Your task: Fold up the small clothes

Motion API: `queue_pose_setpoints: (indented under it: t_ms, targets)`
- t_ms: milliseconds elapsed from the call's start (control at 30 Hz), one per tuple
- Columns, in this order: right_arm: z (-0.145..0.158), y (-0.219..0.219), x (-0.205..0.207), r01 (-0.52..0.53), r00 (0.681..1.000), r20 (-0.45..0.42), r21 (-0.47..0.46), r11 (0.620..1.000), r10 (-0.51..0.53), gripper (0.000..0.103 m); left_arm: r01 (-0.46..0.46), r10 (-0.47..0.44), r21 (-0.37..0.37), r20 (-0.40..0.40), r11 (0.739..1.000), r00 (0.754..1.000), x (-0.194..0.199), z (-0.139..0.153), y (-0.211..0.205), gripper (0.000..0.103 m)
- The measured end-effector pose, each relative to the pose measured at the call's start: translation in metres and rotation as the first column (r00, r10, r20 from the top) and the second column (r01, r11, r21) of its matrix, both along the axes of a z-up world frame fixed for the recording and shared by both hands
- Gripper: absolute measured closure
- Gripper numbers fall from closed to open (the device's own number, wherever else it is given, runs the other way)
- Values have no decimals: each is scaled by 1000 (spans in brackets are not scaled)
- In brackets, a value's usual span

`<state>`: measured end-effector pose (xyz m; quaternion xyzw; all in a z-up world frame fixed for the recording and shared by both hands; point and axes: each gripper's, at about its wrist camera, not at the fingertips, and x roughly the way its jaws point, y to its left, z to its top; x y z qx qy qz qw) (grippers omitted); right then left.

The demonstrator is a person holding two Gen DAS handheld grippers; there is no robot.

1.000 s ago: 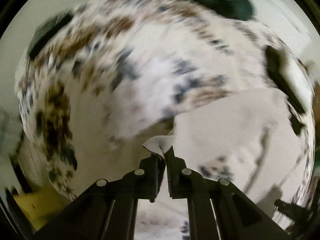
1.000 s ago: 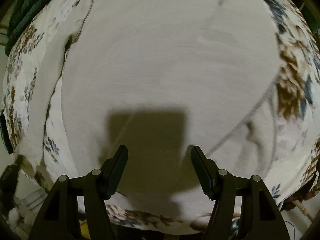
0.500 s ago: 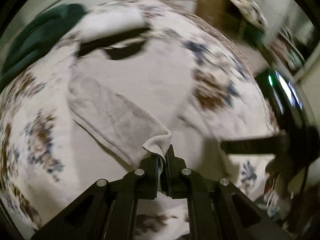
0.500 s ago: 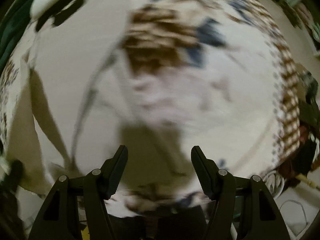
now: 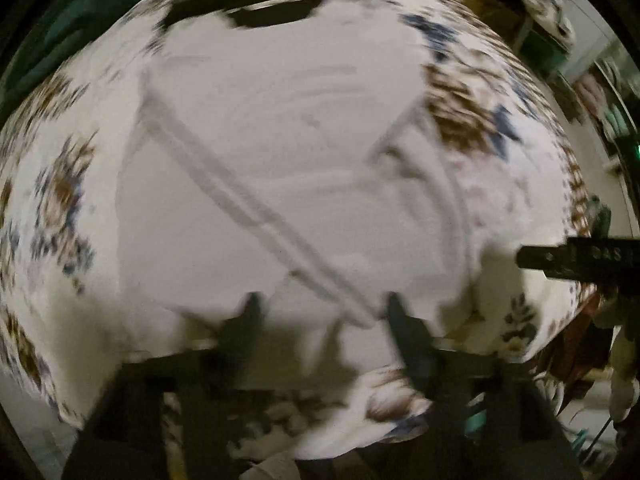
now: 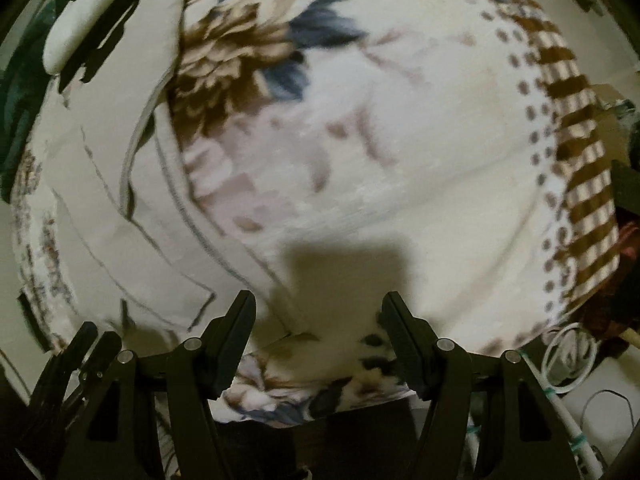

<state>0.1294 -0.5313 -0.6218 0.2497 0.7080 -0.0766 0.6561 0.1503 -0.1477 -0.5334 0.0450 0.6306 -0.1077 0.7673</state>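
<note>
A pale beige garment [image 5: 280, 152] lies spread on a floral sheet [image 5: 52, 200], with one part folded diagonally across it. My left gripper [image 5: 322, 312] is open and empty just above the garment's near edge; the view is blurred. My right gripper [image 6: 318, 312] is open and empty over the floral sheet [image 6: 400, 140], to the right of the garment [image 6: 100, 208]. The right gripper's finger shows at the right edge of the left wrist view [image 5: 576, 258].
A folded white cloth [image 6: 84, 20] and a black piece [image 5: 276, 18] lie at the far end. A dark green fabric [image 6: 20, 80] sits far left. The sheet's brown striped border [image 6: 580, 168] marks the right edge; cords and clutter [image 6: 568, 352] lie beyond it.
My left gripper let go of the garment corner and opened; the folded part now lies flat. My right gripper swung right, off the garment and over the floral sheet.
</note>
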Motion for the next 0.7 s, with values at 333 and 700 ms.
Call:
queue_pose_setpoints:
  t_ms: [333,700]
  targets:
    - [-45,29,0,-47,998,-33,156,987,53,35,-359,360,28,-84,933,929,-4,-30,165,23]
    - [-91,42,5,-101,993,-48,174,979,111,34,-365,325,-126,-258,922,910,-23,-96,178,28]
